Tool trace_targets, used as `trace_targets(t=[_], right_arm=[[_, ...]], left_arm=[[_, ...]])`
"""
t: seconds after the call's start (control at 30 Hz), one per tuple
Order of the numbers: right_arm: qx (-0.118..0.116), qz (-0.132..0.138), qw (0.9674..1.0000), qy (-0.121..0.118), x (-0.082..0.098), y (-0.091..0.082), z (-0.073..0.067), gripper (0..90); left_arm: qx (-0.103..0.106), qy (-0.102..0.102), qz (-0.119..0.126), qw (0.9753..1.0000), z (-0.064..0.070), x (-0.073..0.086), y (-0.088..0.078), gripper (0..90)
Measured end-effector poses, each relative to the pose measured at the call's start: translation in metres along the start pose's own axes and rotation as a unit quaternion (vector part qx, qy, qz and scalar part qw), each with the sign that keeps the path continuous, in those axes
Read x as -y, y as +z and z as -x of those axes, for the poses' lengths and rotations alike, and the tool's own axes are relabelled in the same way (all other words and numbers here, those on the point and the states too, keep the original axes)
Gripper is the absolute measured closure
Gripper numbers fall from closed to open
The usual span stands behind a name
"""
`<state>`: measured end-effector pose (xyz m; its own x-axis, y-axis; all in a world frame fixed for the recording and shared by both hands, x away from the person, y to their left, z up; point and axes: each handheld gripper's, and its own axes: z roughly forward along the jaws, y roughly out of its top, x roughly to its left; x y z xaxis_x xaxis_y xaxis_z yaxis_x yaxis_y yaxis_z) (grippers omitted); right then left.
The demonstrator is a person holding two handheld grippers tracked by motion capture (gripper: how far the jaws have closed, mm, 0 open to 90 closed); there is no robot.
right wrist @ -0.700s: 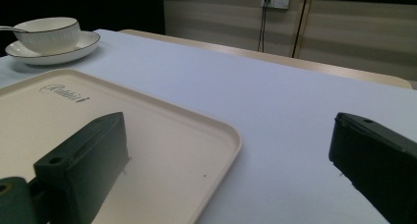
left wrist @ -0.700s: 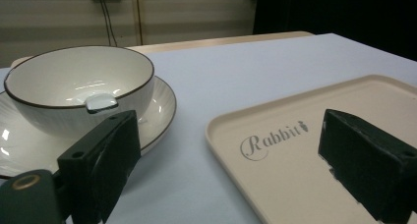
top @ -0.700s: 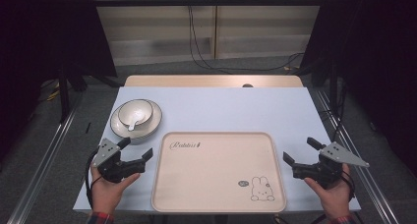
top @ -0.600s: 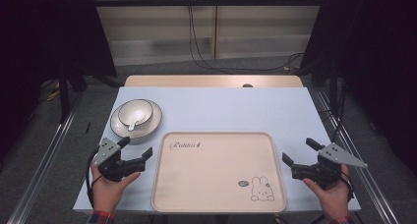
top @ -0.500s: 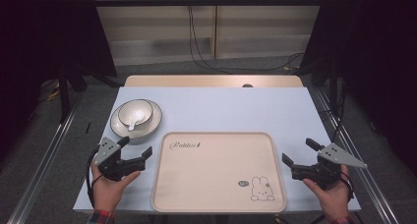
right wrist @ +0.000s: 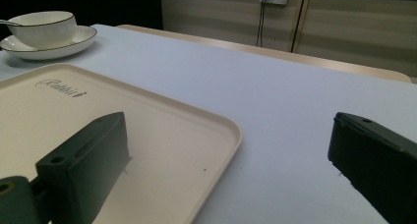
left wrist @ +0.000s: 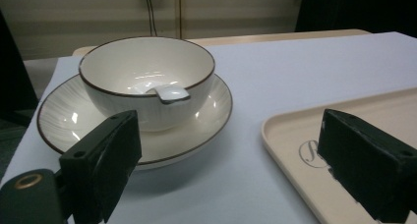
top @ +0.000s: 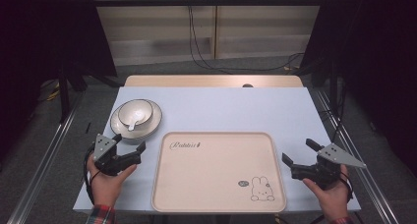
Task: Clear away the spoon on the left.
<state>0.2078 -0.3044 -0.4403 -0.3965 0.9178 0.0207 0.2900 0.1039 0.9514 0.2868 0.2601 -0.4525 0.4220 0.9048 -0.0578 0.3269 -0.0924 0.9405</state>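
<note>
Bowl (top: 135,113), spoon (top: 133,124) inside, sat on plate (top: 152,121) just ahead of left claw (top: 129,146). Tray (top: 219,204) lay between claws. Left and right claw (top: 298,153) hovered low, jaws wide, gripping nothing.

Bowl (top: 135,113) blocks far left — tray (top: 219,204) flat, passable.

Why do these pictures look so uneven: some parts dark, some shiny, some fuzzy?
High view: the table is lit while the surroundings fall to black. Left gripper view: glare spots gleam on the bowl and plate, and the near jaws blur. Right gripper view: the jaws are soft, the tray sharp.
</note>
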Motion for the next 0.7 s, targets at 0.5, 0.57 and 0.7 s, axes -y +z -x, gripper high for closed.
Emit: trace_targets(t=[0.5, 0.57, 0.7], right_arm=[[0.000, -0.001, 1.0000, -0.001, 0.000, 0.001, 0.000, 1.4], [0.001, 0.001, 1.0000, -0.002, 0.000, 0.001, 0.001, 1.6], [-0.001, 0.002, 1.0000, 0.003, 0.000, 0.001, 0.001, 1.7]], left_arm=[[-0.027, -0.021, 0.011, 0.9994, -0.012, -0.002, 0.014, 14.4], [-0.029, -0.024, 0.015, 0.9992, -0.013, -0.002, 0.015, 17.2], [-0.045, -0.034, 0.021, 0.9982, -0.021, -0.004, 0.016, 22.3]])
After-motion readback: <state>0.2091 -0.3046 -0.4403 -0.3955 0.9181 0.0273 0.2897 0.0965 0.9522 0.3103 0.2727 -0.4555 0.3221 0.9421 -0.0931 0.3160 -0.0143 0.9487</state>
